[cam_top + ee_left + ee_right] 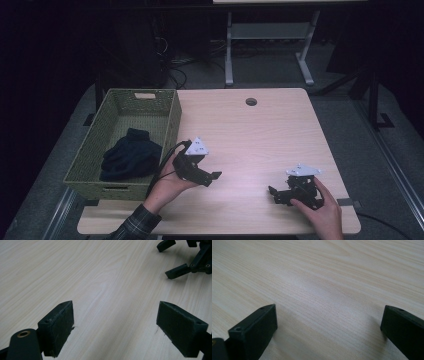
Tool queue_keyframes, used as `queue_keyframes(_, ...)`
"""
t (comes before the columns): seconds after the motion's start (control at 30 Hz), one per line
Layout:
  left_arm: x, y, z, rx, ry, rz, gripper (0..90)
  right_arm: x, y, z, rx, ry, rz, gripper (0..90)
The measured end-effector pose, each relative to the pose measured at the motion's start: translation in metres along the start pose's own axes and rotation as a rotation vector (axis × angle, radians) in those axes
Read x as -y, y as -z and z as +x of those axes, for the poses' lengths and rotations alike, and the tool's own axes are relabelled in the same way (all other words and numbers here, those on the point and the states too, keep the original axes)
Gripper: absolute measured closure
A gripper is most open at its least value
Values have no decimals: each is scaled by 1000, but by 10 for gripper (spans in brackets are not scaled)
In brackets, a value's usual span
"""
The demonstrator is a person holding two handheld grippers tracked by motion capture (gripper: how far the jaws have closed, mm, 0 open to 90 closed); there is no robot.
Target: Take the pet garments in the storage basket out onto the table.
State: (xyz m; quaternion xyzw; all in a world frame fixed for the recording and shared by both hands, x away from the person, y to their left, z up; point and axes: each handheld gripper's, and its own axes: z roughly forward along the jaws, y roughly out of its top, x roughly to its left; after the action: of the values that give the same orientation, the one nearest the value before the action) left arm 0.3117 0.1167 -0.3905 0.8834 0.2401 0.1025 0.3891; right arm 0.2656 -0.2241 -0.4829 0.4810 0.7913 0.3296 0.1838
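On the left we see a green woven basket [170, 120] at the table's [260, 135] left edge. A dark cloth [131, 156] lies bunched up inside it, near the front. To us it looks like the putting-away part is done, because the cloth is in and the bare wood has no other thing to pick up.

Just right of the basket, our left gripper [212, 177] sits low over the table, jaws wide apart and holding nothing. Farther right, our right gripper [273, 194] rests near the front edge, jaws also wide apart and empty.
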Motion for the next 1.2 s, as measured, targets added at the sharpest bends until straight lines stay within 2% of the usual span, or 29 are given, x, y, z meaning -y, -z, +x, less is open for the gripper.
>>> queue_keyframes(0.2,-8,14,4,1,-15,-19,140,0,0,0,0,-2,-1,5)
queue_keyframes(0.4,-13,26,10,-9,-2,-47,140,0,0,0,0,-3,-1,4)
queue_keyframes(0.67,-11,35,16,-15,25,-54,140,0,0,0,0,-2,-1,4)
queue_keyframes(0.7,-11,37,18,-17,16,-49,140,0,0,0,0,-2,-1,5)
queue_keyframes(1.2,-3,55,33,-51,50,-67,140,0,0,0,0,-3,-1,4)
